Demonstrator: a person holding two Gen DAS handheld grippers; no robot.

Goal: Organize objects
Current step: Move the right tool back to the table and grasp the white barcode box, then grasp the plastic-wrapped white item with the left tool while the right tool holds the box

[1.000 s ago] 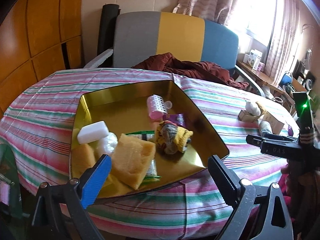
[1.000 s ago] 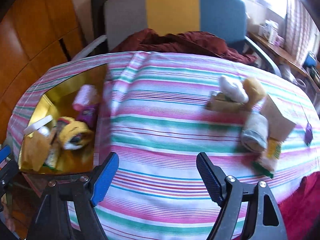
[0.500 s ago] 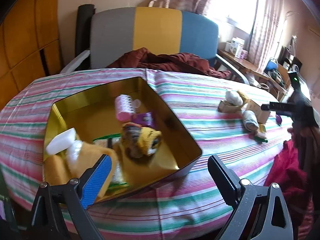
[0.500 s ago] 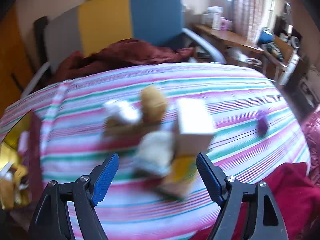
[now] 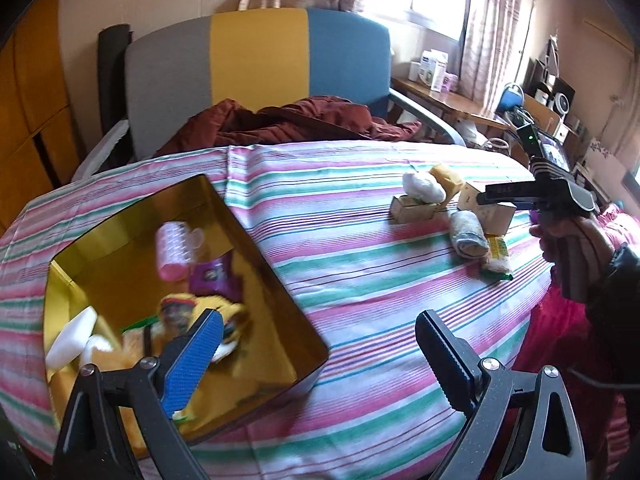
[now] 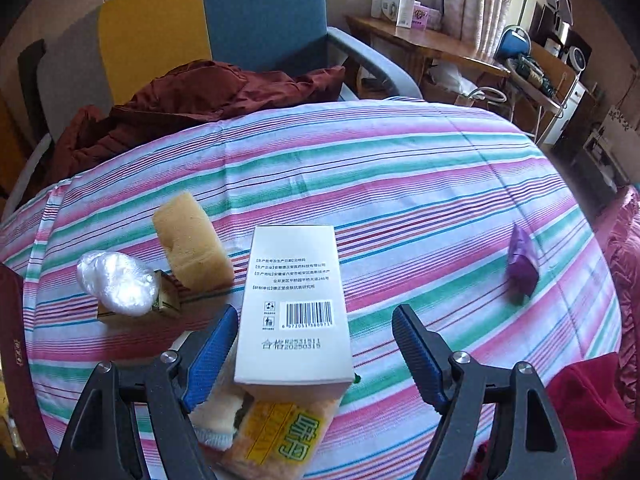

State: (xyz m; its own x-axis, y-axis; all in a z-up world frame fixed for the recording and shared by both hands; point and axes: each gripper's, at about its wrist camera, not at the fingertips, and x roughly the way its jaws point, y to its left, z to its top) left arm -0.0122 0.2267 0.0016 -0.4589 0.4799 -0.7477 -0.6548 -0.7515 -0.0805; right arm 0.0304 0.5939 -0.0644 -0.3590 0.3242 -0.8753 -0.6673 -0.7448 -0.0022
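Observation:
A gold tin box [image 5: 276,280] sits on the striped table at the left, with a pink roller [image 5: 174,246], a purple packet [image 5: 214,280], a white block [image 5: 72,340] and a yellow toy inside. My left gripper [image 5: 320,356] is open above its near right corner. My right gripper [image 6: 316,352] is open, its fingers either side of a white carton [image 6: 294,304] with a barcode. The carton lies on a yellow packet [image 6: 288,436] and a rolled sock [image 5: 468,234]. Beside them are a yellow sponge [image 6: 192,240], a clear-wrapped bundle [image 6: 118,278] and a small box [image 6: 166,300].
A purple packet [image 6: 522,266] lies alone on the cloth at the right. A maroon cloth [image 6: 180,100] is heaped on the grey, yellow and blue chair [image 5: 256,68] behind the table. A cluttered wooden desk [image 6: 460,52] stands at the far right.
My right gripper has moved forward and down over the white carton, which now lies between its fingers. My left gripper has swung to the right, so the tin box has slid toward the left.

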